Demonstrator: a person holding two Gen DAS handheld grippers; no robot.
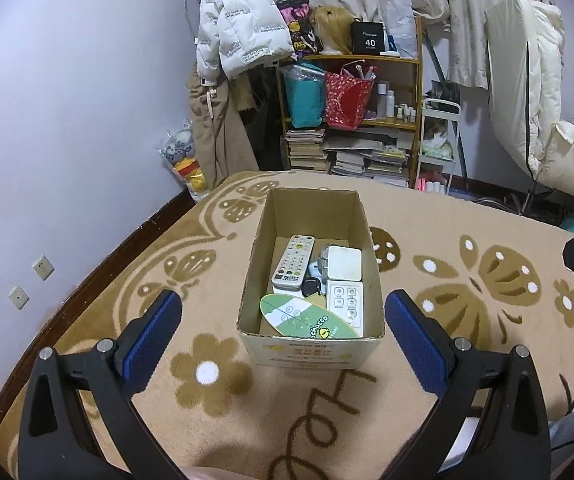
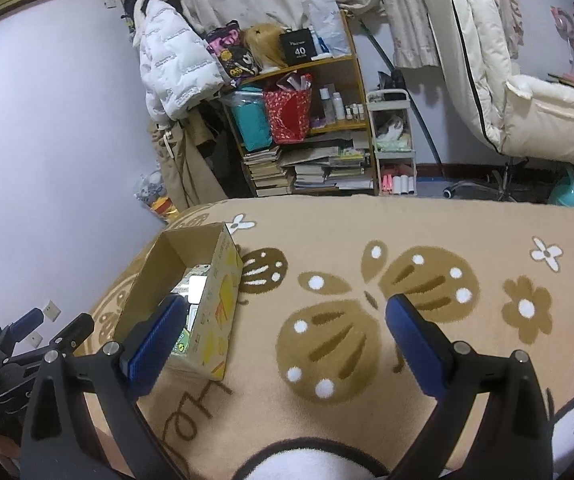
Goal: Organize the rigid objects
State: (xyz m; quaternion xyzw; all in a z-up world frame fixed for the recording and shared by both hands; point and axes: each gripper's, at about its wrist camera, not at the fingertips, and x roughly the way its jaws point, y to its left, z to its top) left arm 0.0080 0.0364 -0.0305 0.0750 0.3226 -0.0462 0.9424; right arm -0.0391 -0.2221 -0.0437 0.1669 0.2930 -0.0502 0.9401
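Both claws, the left gripper and right gripper, are hanging wide open and holding nothing. Beside the cardboard box, which is already holding the remote, nothing loose is showing, so withdrawing gently seems wisest.

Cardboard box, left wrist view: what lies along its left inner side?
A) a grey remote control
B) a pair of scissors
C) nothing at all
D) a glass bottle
A: a grey remote control lies lengthwise along the left inner wall of the cardboard box, beside a white square block.
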